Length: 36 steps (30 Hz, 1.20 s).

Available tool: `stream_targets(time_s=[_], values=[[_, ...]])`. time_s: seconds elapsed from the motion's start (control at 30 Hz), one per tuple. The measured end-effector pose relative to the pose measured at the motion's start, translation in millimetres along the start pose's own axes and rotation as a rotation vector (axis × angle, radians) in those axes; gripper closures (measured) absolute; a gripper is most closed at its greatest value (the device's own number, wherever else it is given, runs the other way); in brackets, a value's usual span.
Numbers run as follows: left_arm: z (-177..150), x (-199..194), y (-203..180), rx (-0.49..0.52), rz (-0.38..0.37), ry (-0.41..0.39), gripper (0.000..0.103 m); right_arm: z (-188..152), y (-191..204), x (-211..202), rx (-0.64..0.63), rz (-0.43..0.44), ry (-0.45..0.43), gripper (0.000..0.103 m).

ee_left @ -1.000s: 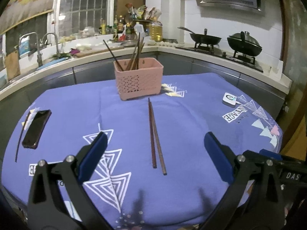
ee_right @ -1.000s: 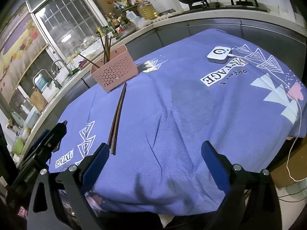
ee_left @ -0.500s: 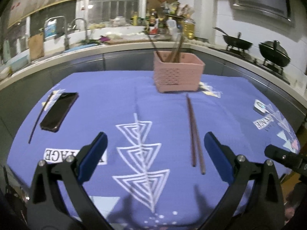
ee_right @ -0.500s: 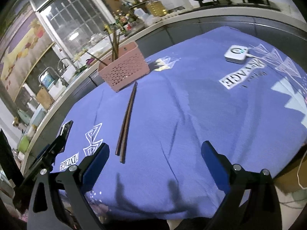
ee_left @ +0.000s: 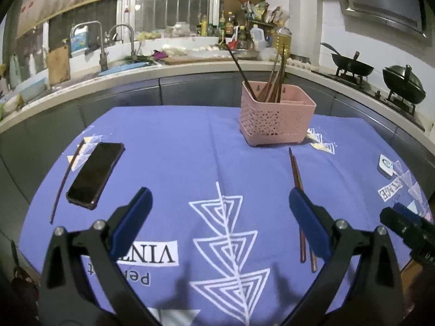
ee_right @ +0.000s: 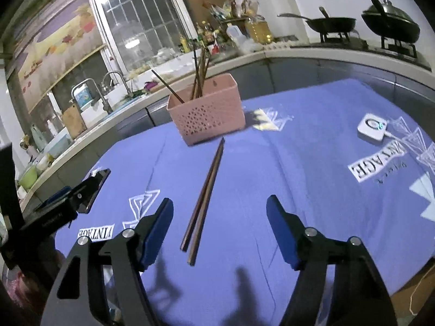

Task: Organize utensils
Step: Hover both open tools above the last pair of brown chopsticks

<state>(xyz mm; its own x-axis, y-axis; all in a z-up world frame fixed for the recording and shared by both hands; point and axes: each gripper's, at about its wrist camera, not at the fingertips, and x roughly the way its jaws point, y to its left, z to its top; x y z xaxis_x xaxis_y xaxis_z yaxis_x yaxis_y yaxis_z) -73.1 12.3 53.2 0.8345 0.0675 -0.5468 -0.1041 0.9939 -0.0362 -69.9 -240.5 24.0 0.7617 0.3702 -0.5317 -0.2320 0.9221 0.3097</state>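
Both tongs hover low over the blue printed tablecloth [ee_left: 176,141] with nothing between their jaws. Right tongs [ee_right: 219,233] have just been closing, yet the blue pads [ee_right: 280,231] stand well apart and pinch nothing; the near ends of the pair of chopsticks [ee_right: 208,190] lie on the cloth in the gap between them, closer to the left pad, untouched. Left tongs [ee_left: 220,217] are spread wide and empty, over a white triangle print.

From the right tongs, the two dark wooden chopsticks lie side by side, touching along most of their length, their long axis running away from the jaws and leaning slightly right, far tips pointing at the pink perforated basket [ee_right: 209,119] ahead. One stick's near end reaches a little closer to the tongs than the other's. From the left tongs, the same pair [ee_left: 297,187] lies off to the right, partly hidden behind the right pad, again pointing toward the basket [ee_left: 274,119].

Several more chopsticks [ee_left: 273,81] stand tilted inside the basket, with one leaning out to the left. A dark phone [ee_left: 95,174] lies ahead-left of the left tongs, with a single thin stick [ee_left: 65,182] just beyond its left side. A small white device [ee_right: 372,129] sits ahead-right of the right tongs.
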Motion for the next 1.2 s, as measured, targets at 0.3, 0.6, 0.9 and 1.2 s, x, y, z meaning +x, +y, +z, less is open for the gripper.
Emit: stream_targets(time_s=[0.3, 0.6, 0.9, 1.2], values=[[24, -11, -17, 0.023, 0.03, -0.041, 0.006, 32, 0, -15, -0.048, 0.056, -0.044, 0.025], [25, 18, -37, 0.061, 0.083, 0.037, 0.006, 43, -3, -2, -0.031, 0.048, -0.044, 0.024], [34, 50, -31, 0.047, 0.119, 0.094, 0.006, 44, 9, 21, -0.047, 0.064, 0.01, 0.024], [28, 67, -18, 0.047, 0.133, 0.129, 0.006, 37, 10, 34, -0.043, 0.054, 0.045, 0.036]])
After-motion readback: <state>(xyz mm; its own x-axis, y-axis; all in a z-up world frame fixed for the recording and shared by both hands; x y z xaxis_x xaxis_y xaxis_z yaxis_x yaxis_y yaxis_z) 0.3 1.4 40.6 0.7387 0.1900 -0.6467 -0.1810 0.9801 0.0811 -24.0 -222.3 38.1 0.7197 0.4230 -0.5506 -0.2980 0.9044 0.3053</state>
